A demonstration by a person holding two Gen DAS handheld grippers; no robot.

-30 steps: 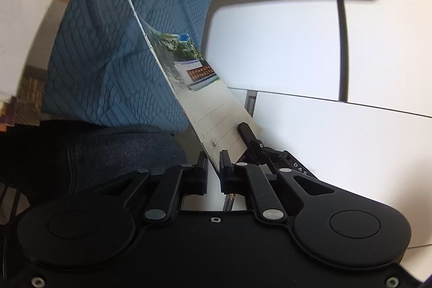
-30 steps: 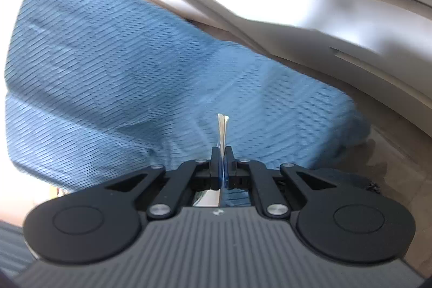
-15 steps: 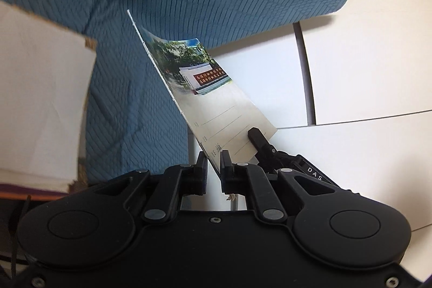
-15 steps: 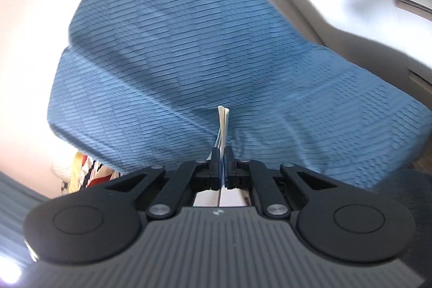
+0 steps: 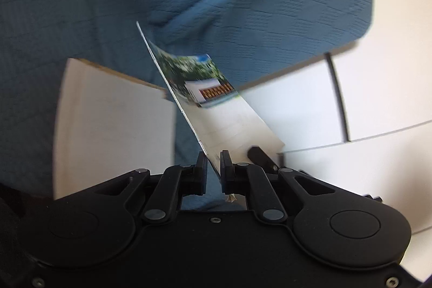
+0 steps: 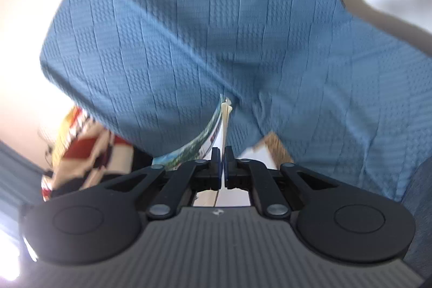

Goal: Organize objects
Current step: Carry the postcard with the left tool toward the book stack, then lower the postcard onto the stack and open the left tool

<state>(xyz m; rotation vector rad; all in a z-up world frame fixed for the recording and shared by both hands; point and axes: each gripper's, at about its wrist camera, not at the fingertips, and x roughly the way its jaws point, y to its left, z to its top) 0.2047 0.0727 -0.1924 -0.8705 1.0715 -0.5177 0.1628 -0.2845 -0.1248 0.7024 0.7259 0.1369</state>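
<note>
Black jaws of the left gripper (image 5: 213, 166) sit narrow around the postcard (image 5: 216, 109), though I can't tell if both pads really bite. Right gripper (image 6: 223, 155) is pinched tight on its edge. Behind: white box (image 5: 113, 126), then blue quilt (image 6: 216, 31). Pulling unevenly could bend the postcard or let it slip.

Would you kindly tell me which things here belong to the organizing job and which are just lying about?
In the job:
- postcards, pinched by both the left gripper and right gripper
- cardboard box

Lying about:
- blue bedspread
- white floor tiles
</note>
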